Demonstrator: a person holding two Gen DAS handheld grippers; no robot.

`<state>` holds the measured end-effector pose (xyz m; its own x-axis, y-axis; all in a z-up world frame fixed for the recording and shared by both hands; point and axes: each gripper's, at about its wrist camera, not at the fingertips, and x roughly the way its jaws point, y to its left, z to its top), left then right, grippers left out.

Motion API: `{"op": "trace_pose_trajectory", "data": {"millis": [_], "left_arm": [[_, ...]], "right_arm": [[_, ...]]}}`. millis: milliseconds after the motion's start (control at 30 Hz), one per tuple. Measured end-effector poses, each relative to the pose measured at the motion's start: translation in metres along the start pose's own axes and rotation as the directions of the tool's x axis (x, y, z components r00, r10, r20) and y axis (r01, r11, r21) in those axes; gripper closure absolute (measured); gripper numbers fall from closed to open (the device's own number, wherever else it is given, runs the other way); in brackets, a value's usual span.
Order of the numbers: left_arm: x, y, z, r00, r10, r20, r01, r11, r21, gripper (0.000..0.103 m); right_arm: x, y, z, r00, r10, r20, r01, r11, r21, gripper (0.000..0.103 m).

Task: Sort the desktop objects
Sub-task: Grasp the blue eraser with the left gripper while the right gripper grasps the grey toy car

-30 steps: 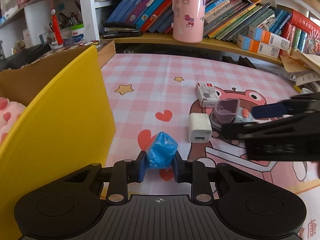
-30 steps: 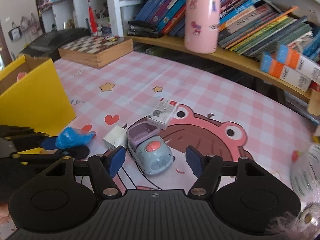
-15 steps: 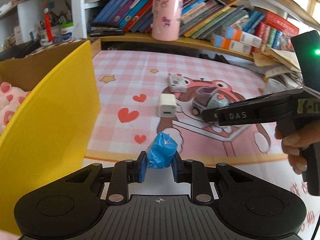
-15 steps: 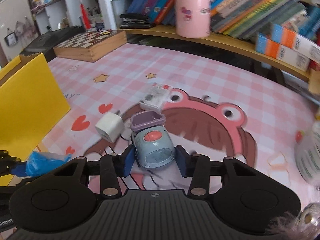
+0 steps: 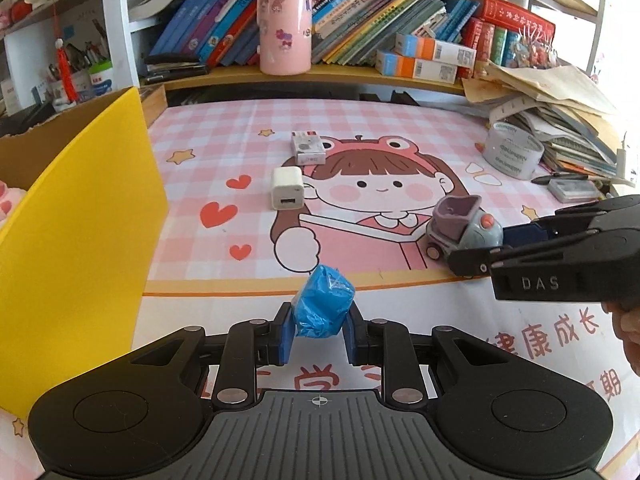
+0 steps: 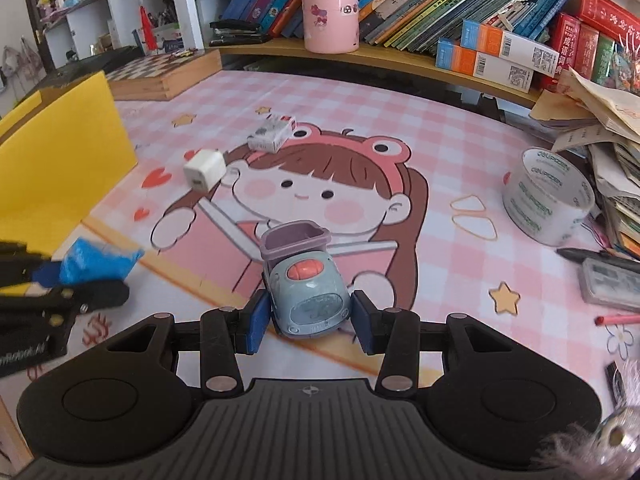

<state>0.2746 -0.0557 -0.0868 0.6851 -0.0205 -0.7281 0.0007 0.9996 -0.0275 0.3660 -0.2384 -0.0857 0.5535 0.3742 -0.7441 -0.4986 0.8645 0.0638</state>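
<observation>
Nearest, the left gripper (image 5: pixel 318 334) pinches a crinkly blue wrapped cube (image 5: pixel 323 307); carry it left over the yellow cardboard box (image 5: pixel 80 216). Farther right, the right gripper (image 6: pixel 308 322) clamps the grey-blue toy car (image 6: pixel 306 286); lift level.

Right gripper (image 5: pixel 496 246), side of the body: "DAS" in pale capitals.
Tape roll (image 6: pixel 548 200), outer band: a repeated printed brand word, too small to be read with certainty.
Pink desk mat (image 5: pixel 560 336), front edge: red Chinese characters "康成长".
</observation>
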Motion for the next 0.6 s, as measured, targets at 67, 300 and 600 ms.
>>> {"op": "trace_pose_trajectory", "data": {"millis": [67,300,600], "left_arm": [[0.000,0.000,0.000,1.000,0.002,0.005,-0.002,1.000,0.000,0.079],[-0.001,-0.002,0.001,1.000,-0.006,0.012,0.006,1.000,-0.003,0.079],[0.002,0.003,-0.003,1.000,-0.008,-0.003,0.008,1.000,-0.026,0.079]], "right_arm": [[0.000,0.001,-0.003,1.000,-0.003,0.001,0.003,1.000,-0.005,0.062],[0.004,0.003,-0.003,1.000,-0.007,-0.009,0.007,1.000,-0.026,0.061],[0.014,0.007,0.005,1.000,-0.002,-0.011,0.001,0.997,-0.081,0.059]]}}
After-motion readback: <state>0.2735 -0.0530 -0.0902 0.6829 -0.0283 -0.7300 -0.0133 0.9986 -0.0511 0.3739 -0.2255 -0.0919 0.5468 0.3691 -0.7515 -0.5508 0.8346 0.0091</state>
